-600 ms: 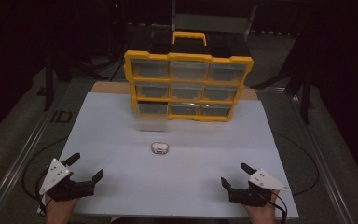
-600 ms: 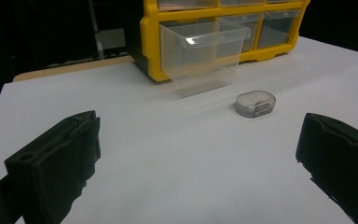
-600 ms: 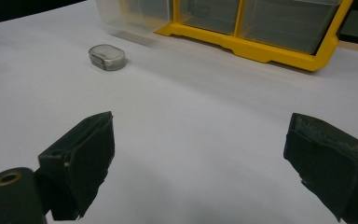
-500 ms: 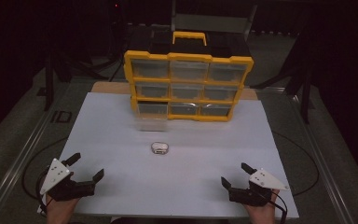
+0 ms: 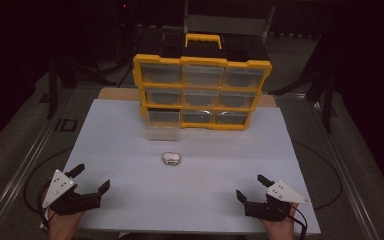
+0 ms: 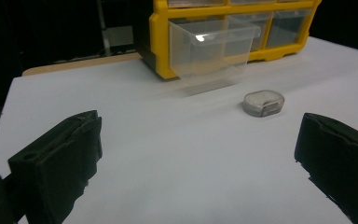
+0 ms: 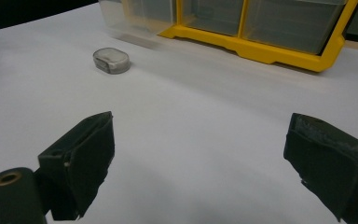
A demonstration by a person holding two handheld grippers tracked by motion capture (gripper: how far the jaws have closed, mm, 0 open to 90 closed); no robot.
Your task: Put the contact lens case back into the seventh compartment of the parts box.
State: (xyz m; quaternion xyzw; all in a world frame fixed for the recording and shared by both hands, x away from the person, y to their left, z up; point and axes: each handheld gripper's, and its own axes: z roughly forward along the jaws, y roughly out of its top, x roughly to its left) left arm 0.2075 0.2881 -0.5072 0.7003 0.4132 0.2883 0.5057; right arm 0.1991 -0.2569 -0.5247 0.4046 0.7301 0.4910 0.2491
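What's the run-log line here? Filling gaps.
left gripper: open, empty | right gripper: open, empty | small case: on table | bottom-left drawer: pulled out

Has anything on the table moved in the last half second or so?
Nothing visibly changed. The left gripper and right gripper rest open at the near edge of the white table, holding nothing. The small oval case lies in the middle, and the bottom-left clear drawer of the yellow organizer stands pulled out.

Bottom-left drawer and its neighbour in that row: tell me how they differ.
The bottom-left drawer is pulled out onto the white board; the bottom-middle drawer sits flush in the yellow cabinet. The pulled one shows its clear side walls; the other shows just its front. Both are clear plastic.
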